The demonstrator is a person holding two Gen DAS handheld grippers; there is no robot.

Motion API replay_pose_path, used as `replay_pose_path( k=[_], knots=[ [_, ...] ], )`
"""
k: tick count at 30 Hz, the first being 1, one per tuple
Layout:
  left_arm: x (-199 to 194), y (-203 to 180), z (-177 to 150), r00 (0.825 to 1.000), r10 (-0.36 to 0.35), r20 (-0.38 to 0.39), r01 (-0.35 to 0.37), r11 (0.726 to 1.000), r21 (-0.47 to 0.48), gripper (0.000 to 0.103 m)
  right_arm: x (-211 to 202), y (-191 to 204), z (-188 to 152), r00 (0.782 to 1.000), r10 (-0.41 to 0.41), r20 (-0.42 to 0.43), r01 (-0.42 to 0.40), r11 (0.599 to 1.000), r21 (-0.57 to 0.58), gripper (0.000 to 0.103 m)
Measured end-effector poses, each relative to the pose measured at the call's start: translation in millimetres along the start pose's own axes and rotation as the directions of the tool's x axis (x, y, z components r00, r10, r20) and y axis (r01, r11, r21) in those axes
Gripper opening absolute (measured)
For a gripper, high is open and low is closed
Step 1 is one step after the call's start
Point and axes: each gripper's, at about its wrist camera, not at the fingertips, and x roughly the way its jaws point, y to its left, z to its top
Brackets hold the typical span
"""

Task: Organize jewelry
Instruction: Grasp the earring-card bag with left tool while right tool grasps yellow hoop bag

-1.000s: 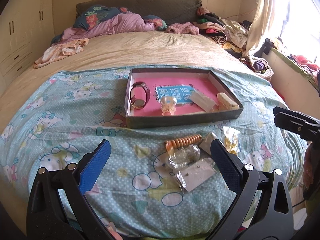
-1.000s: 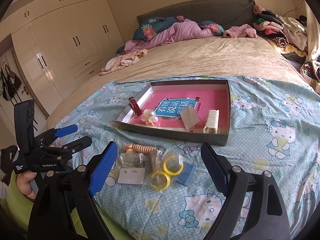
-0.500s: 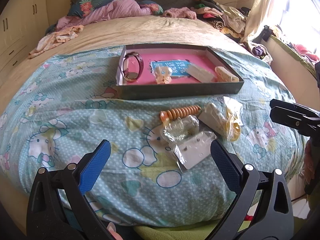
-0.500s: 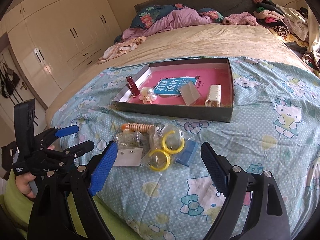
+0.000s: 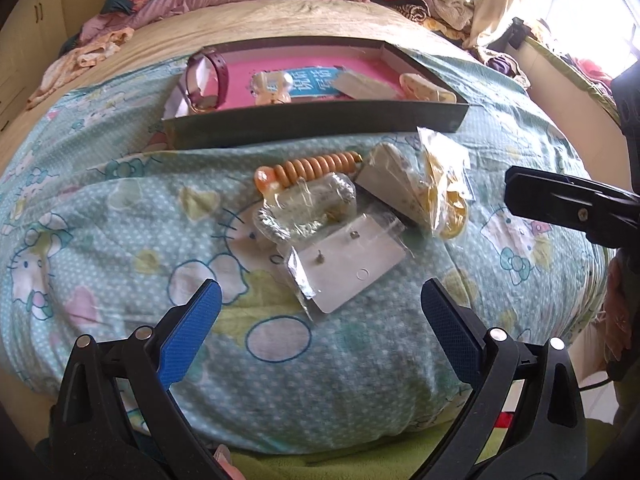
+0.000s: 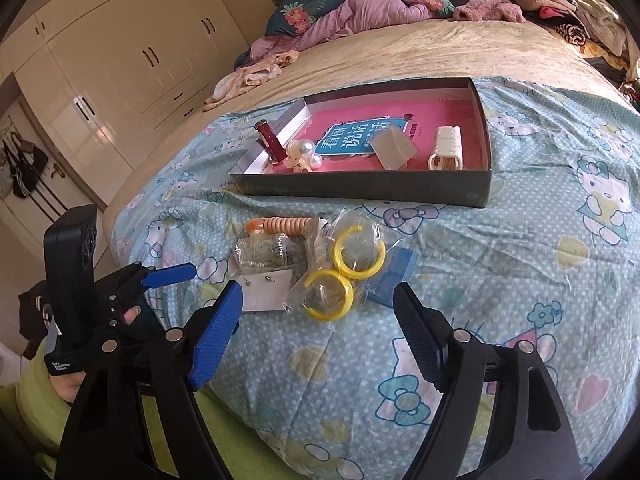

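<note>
Cream wardrobe doors point(image 6: 120, 60) line the wall beside a bed, where a pale blue cartoon-print blanket point(image 6: 540, 240) covers the near end and crumpled clothes point(image 6: 360, 12) lie by the headboard. On the blanket sits a shallow grey box point(image 6: 360, 190) with a pink floor, holding a maroon watch point(image 5: 208, 80), a pearl hair clip point(image 6: 304, 154), a small clear packet point(image 6: 392, 148) and a cream beaded bracelet point(image 6: 446, 150). Just in front of the box, loose jewelry lies in a close heap: an orange coiled band point(image 5: 308, 168), a crinkled clear bag point(image 5: 308, 208), a white earring card point(image 5: 348, 264) in a plastic sleeve, and a bag with two yellow hoops point(image 6: 344, 272) resting partly on a blue card point(image 6: 394, 276). The left gripper point(image 5: 320, 304) hovers over the earring card with its blue-padded jaws spread wide and nothing between them. The right gripper point(image 6: 320, 308) hangs just short of the yellow hoops; its jaws have just been closing a little but stand apart, gripping nothing. A lime-green sleeve point(image 6: 28, 392) shows behind the left hand point(image 6: 72, 384).
</note>
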Motion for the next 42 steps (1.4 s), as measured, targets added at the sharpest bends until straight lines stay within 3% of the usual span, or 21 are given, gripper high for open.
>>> replay_pose_path(
  k=[13, 21, 28, 34, 37, 42],
  knots=[
    [14, -2, 5, 1.0, -0.004, -0.027, 0.004, 1.0, -0.03, 0.093, 40, -13, 9, 0.998, -0.023, -0.062, 0.024, 1.0, 0.015, 0.063],
    [25, -4, 8, 0.999, -0.026, -0.048, 0.023, 0.998, -0.059, 0.093, 54, -11, 19, 0.998, -0.025, -0.054, 0.023, 0.999, -0.036, 0.047],
    [34, -8, 13, 0.997, -0.047, -0.056, 0.042, 0.995, -0.086, 0.093, 58, -9, 23, 0.999, -0.028, -0.043, 0.024, 0.997, -0.077, 0.042],
    [40, -11, 18, 0.998, -0.043, -0.043, 0.038, 0.993, -0.109, 0.093, 47, -18, 22, 1.0, -0.006, -0.009, 0.005, 0.999, -0.039, 0.042],
    [40, -12, 19, 0.999, -0.02, -0.033, 0.016, 0.995, -0.097, 0.076, 39, -22, 22, 1.0, -0.002, 0.007, 0.002, 1.0, -0.024, 0.042],
    [34, -11, 17, 0.998, -0.058, -0.01, 0.057, 0.995, -0.083, 0.068, 30, -23, 24, 1.0, 0.01, 0.027, -0.01, 1.0, -0.014, 0.042]
  ],
)
